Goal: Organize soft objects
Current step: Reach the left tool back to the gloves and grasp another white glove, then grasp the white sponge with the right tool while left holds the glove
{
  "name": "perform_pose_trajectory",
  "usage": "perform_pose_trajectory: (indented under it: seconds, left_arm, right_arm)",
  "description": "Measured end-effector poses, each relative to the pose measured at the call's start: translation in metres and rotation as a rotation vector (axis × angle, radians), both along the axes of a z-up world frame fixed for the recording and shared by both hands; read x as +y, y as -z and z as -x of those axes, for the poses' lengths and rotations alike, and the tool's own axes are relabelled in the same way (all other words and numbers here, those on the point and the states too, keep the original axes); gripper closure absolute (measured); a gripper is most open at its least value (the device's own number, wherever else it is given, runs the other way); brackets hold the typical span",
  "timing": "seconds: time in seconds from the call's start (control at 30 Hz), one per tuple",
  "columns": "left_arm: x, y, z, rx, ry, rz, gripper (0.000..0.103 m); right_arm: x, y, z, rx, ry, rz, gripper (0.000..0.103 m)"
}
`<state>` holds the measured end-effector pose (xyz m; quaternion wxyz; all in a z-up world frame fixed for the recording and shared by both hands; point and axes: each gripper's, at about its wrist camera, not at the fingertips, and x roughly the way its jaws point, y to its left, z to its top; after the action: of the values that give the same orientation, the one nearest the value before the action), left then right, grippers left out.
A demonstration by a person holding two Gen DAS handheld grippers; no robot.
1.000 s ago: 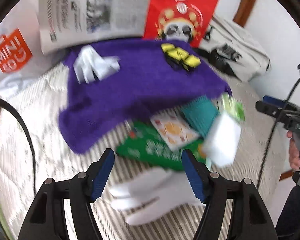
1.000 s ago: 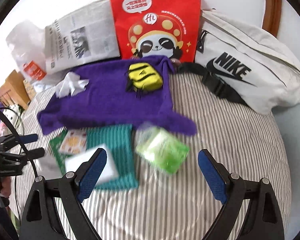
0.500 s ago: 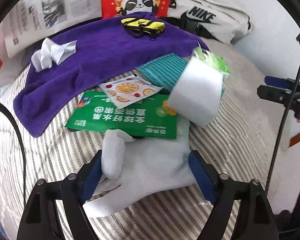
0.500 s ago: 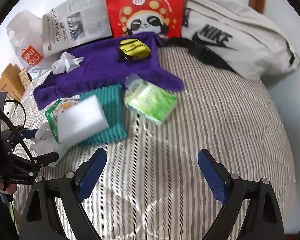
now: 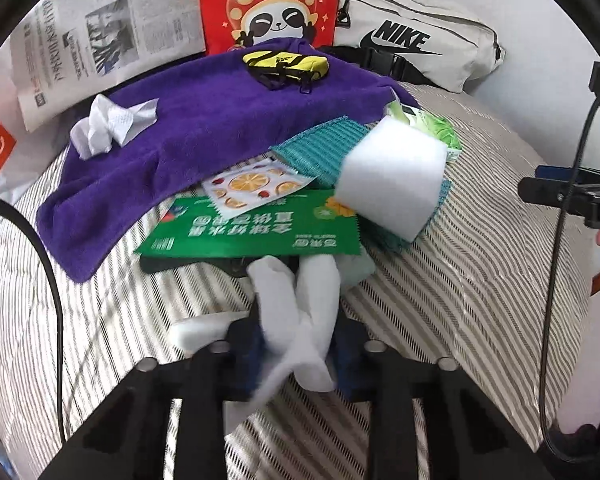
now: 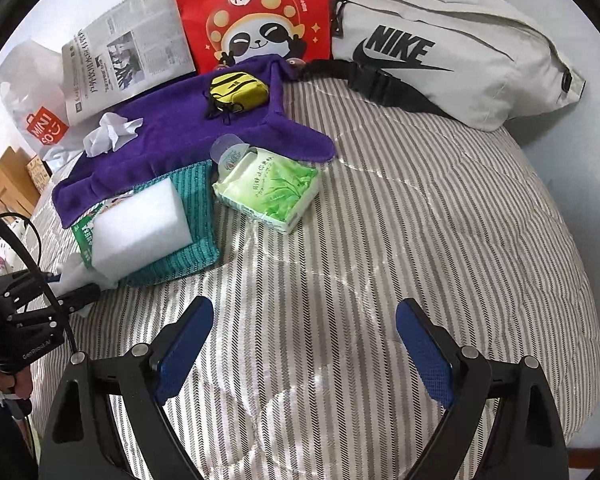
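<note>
The left gripper (image 5: pixel 296 344) is being seen with its blue-padded jaws drawn close together on the white fabric glove (image 5: pixel 300 312); the glove's fingers are being bunched upward between the pads, and its far end is lying against the near edge of the green printed paper packet (image 5: pixel 252 232); the right gripper (image 6: pixel 304 344) is being held with its jaws spread wide, nothing between them, above bare bedding; the striped quilted bed cover (image 6: pixel 420 240) is carrying everything. Just beyond the glove, the green packet is being overlapped by a small white sachet printed with orange slices (image 5: pixel 252 188); a white rectangular foam sponge block (image 5: pixel 388 184) is resting on a teal ribbed knitted cloth (image 5: pixel 320 148), beside the packet; a green plastic-wrapped pack of tissues (image 6: pixel 268 190) is lying just right of the teal cloth, touching the edge of the purple fleece towel (image 5: pixel 204 128). On the towel, a crumpled white tissue (image 5: pixel 108 124) is sitting at the left, and a small yellow-and-black zip pouch (image 5: pixel 286 64) is sitting at the far end. Behind the towel, a folded newspaper (image 5: pixel 100 40), a red paper bag printed with a cartoon panda (image 5: pixel 268 4) and a pale grey fabric waist bag with a black logo (image 6: pixel 440 52) are being propped against the wall.
</note>
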<state>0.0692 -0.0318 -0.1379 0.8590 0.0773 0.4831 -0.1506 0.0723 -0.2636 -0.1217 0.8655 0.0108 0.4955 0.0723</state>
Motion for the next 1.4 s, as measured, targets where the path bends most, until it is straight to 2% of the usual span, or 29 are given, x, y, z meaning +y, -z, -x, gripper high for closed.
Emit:
perform_pose_trajectory:
  seconds: [0.17,0.43,0.67,0.77,0.93,1.07,1.3,1.4]
  left_arm:
    - [0.016,-0.005,0.013,0.006,0.000,-0.005,0.079]
    - [0.046,-0.023,0.042,-0.008,-0.041,0.045,0.079]
    - [0.061,-0.033,0.066,0.012,-0.030,0.142,0.079]
    - [0.064,-0.033,0.071,0.005,-0.048,0.130,0.079]
    - [0.077,-0.047,0.083,-0.031,-0.075,0.165,0.079]
    - [0.090,-0.057,0.089,-0.067,-0.113,0.139,0.079]
    - [0.111,-0.036,0.066,-0.041,-0.215,0.100,0.079]
    - [0.113,-0.022,0.055,-0.021,-0.248,0.093,0.079]
  right_arm:
    - [0.007,0.000,-0.001,-0.004,-0.020,-0.007,0.011]
    - [0.021,-0.004,-0.003,-0.014,-0.058,-0.040,0.011]
    - [0.030,-0.003,-0.008,-0.010,-0.071,-0.030,0.011]
    - [0.033,-0.005,-0.009,-0.011,-0.079,-0.015,0.011]
    - [0.036,-0.009,-0.010,-0.023,-0.091,-0.001,0.011]
    - [0.037,-0.007,-0.015,-0.024,-0.089,-0.003,0.011]
    - [0.043,-0.007,-0.023,-0.013,-0.103,-0.032,0.011]
    - [0.049,-0.010,-0.021,0.019,-0.105,-0.134,0.011]
